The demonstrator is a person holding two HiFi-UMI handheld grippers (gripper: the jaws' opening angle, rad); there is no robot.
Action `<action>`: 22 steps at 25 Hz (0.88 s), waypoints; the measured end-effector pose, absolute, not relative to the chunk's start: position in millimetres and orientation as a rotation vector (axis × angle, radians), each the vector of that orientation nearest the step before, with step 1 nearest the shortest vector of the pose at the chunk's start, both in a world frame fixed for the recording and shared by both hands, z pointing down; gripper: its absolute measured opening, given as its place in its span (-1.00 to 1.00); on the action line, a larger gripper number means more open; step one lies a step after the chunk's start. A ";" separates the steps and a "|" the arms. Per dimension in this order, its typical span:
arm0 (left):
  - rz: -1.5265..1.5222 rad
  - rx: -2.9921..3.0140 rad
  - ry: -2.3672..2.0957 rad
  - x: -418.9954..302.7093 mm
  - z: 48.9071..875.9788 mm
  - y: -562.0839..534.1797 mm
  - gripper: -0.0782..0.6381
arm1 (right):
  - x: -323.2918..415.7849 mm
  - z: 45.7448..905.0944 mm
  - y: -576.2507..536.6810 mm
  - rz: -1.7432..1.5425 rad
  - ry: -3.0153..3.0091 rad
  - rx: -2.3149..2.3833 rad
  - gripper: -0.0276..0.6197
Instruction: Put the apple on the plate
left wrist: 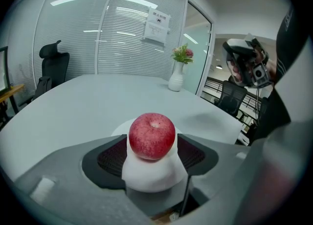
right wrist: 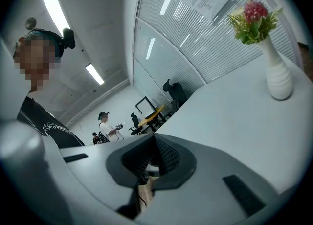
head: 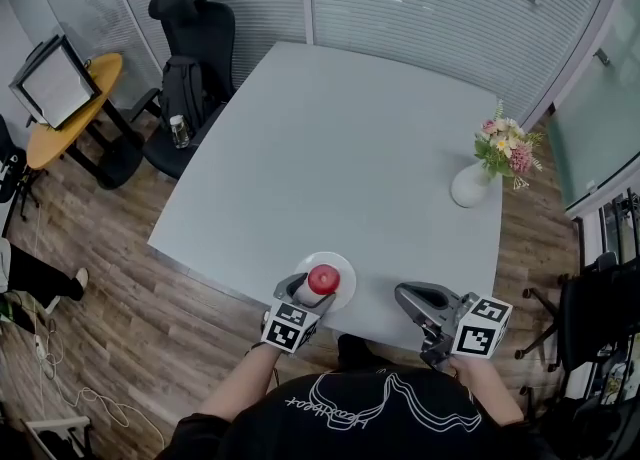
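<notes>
Red and speckled, the apple [left wrist: 152, 136] sits between the jaws of the left tongs [head: 312, 296]. Their dark ribbed pads [left wrist: 113, 156] lie against its two sides, so these tongs are gripping the fruit. It is right over the middle of the white plate [head: 346, 274], which lies on the pale grey bench [head: 340, 148] close to the near edge. White shows behind and below the apple in the left gripper view (whether the fruit already rests on the plate or hangs just above it cannot be told). The right tongs [head: 408, 297] are off to the right of the plate, apart from it, over the bench's near edge, with their jaws closed together and nothing between them. Toward the bench's far right side stands a white vase [head: 468, 187] of pink and yellow flowers [head: 508, 146], well apart from the plate. A black office chair [head: 192, 43] stands beside the bench's far left side, with a clear bottle [head: 179, 131] on it, and the floor [head: 130, 318] around is brown wood.
</notes>
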State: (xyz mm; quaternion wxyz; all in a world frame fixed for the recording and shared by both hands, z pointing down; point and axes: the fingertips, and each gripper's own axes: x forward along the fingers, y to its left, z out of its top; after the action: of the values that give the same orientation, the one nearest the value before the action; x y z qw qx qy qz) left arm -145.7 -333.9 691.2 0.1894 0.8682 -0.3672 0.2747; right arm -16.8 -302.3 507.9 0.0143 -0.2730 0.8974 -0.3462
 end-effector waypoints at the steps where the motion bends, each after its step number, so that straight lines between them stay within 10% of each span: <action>1: 0.774 2.443 -1.033 -145.7 690.8 -333.5 0.09 | -17.1 507.2 -301.4 -1.077 2.794 -0.848 -0.89; 22: 0.260 2.562 -0.967 -151.7 513.6 -266.1 0.11 | -44.1 468.0 -245.5 -0.922 2.820 -0.766 -0.89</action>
State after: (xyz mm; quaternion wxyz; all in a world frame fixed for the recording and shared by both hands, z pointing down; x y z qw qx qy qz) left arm -151.7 -266.1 513.6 0.1943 0.9136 -0.3449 0.0926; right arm -44.1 -245.5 468.0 0.0389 -0.2497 0.9196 -0.3007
